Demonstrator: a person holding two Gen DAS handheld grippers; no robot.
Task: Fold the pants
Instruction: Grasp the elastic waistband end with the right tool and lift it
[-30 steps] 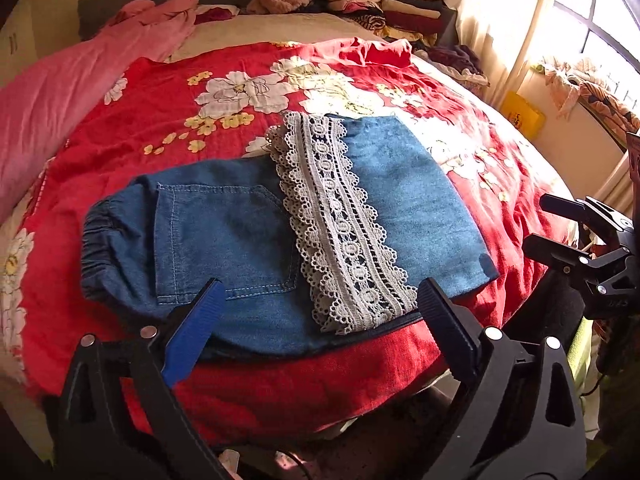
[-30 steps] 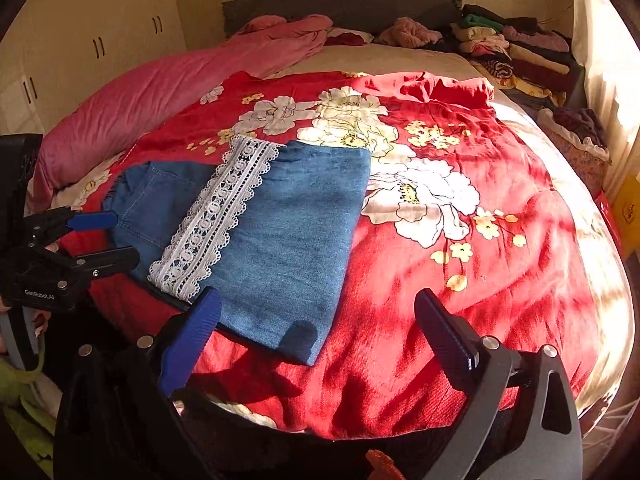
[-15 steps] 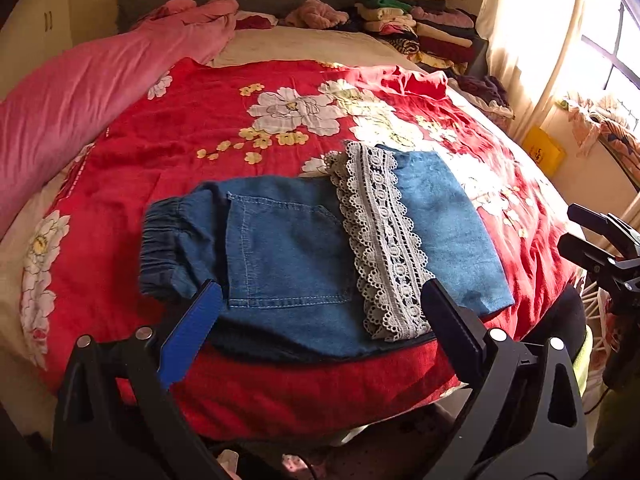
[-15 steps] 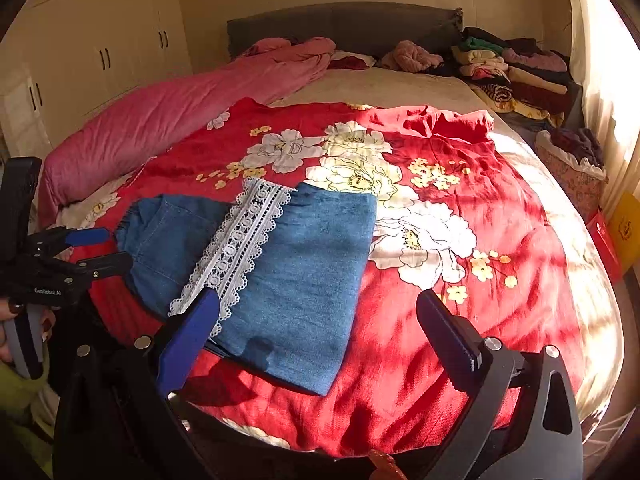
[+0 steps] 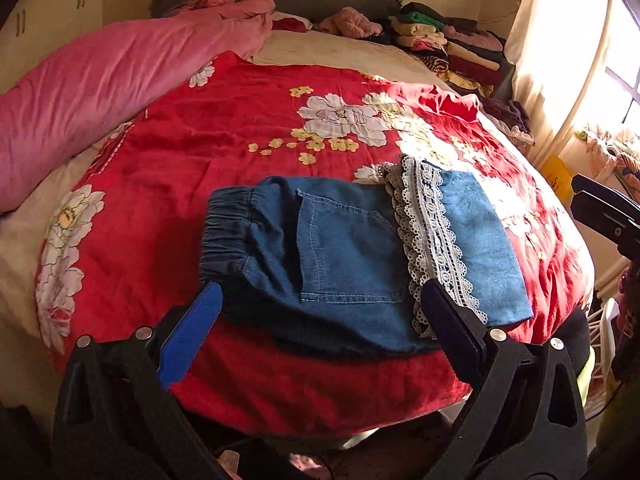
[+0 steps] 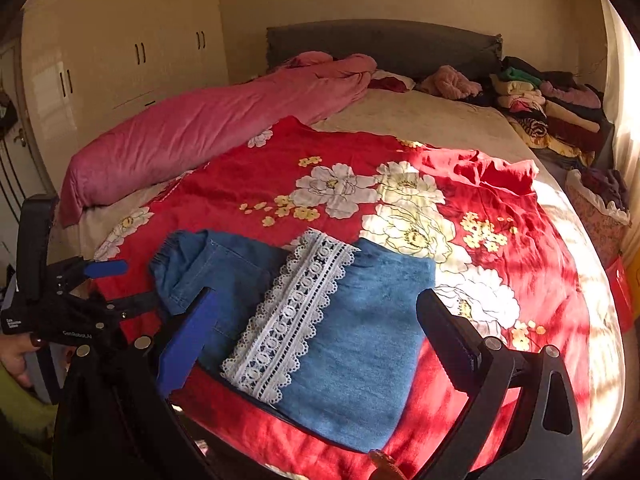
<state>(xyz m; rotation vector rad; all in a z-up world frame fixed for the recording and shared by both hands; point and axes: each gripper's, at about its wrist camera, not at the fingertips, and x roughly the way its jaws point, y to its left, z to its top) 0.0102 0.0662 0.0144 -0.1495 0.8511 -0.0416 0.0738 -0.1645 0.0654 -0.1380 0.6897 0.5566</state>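
Blue denim pants [image 5: 344, 256] lie folded on the red flowered bedspread [image 5: 240, 152] near the bed's front edge. Their lace-trimmed leg ends [image 5: 432, 236] are folded over the seat, and the elastic waistband [image 5: 224, 232] points left. They also show in the right wrist view [image 6: 340, 320] with the white lace band [image 6: 296, 312]. My left gripper [image 5: 320, 320] is open and empty, held back above the front edge of the pants. My right gripper [image 6: 316, 328] is open and empty, also held back from the pants. Neither touches the cloth.
A rolled pink blanket [image 6: 208, 128] lies along the bed's left side. Stacked folded clothes [image 6: 552, 104] sit at the far right by the grey headboard [image 6: 380, 44]. Cream wardrobes [image 6: 120, 56] stand left. A curtained window [image 5: 580, 48] is at right.
Both grippers have pulled back and risen away from the pants, which look smaller and farther now. The pants have not moved. Both grippers stay open.
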